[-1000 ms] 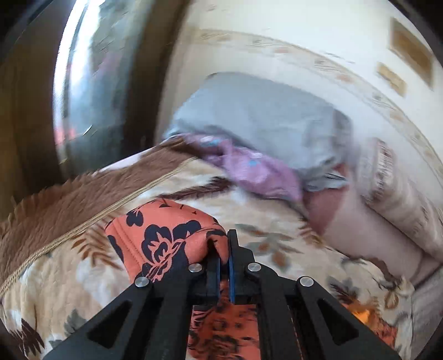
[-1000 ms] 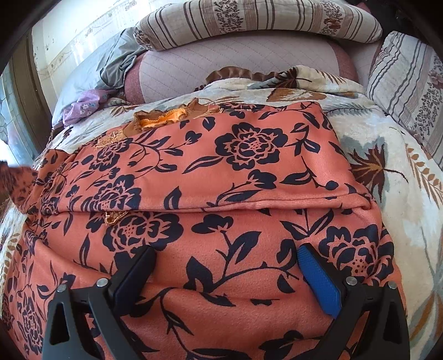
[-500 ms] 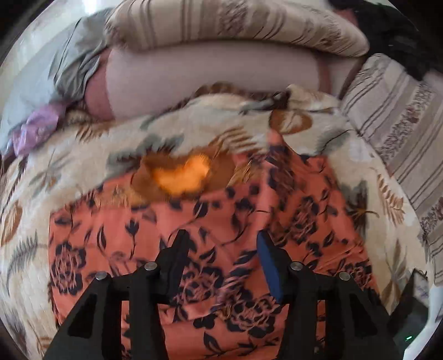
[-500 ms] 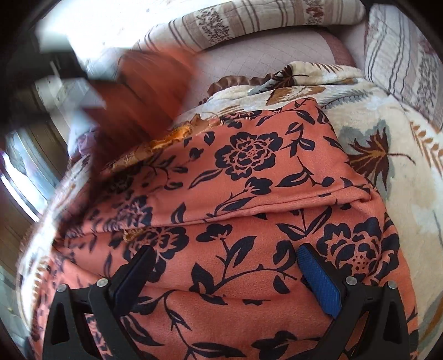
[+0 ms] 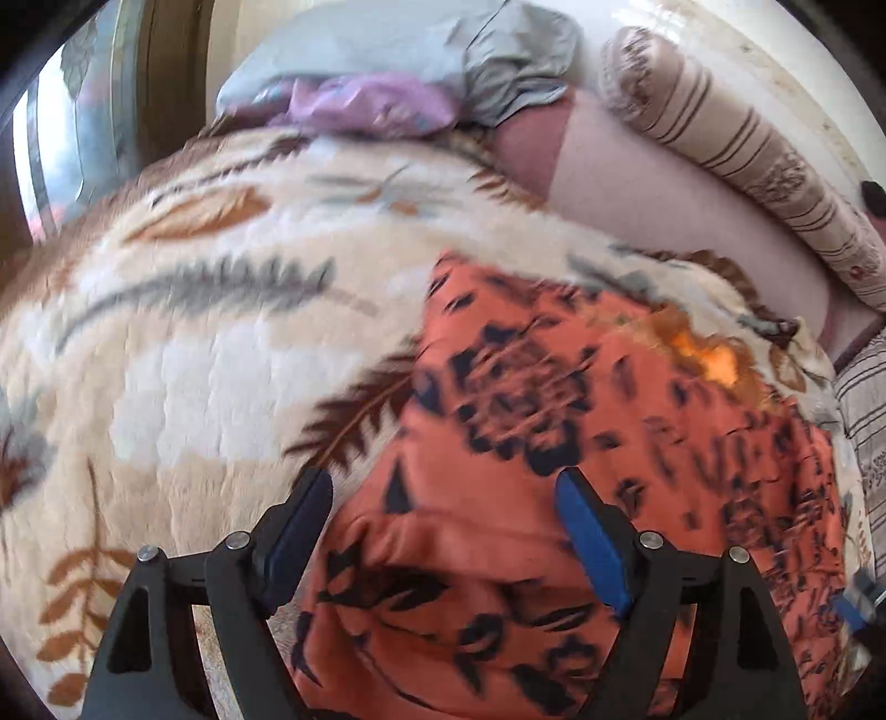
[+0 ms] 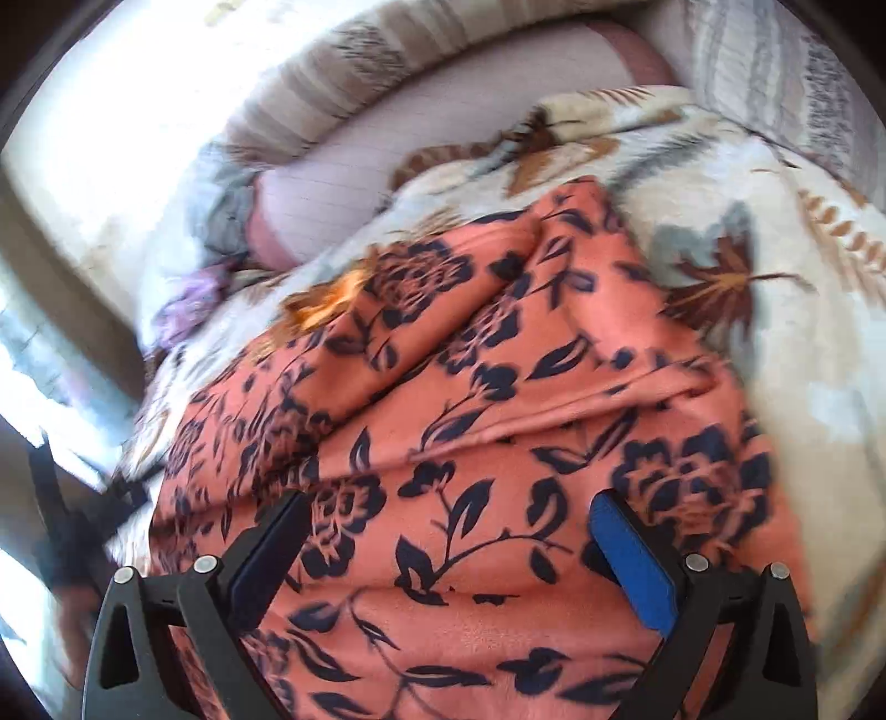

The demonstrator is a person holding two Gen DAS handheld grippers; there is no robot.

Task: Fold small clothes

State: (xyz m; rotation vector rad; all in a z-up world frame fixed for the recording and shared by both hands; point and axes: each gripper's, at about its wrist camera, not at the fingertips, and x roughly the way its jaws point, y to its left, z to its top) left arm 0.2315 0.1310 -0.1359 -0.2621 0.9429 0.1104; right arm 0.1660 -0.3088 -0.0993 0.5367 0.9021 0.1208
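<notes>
An orange garment with a dark floral print lies folded on a leaf-patterned blanket. An embroidered orange neckline shows at its far edge. My left gripper hovers over the garment's left edge; its jaws are opening and nothing is pressed between them. My right gripper stands open above the near half of the garment, the cloth lying beneath it, not pinched. A folded layer rests across the garment's upper half.
A pink bolster and striped pillows line the head of the bed. Grey cloth and purple cloth lie at the far corner. A dark window frame stands at the left.
My left gripper let go of the garment's sleeve part, opened wide and dropped toward the garment's left edge. The flap it carried now lies folded over the garment. The right gripper stayed open and rolled a little.
</notes>
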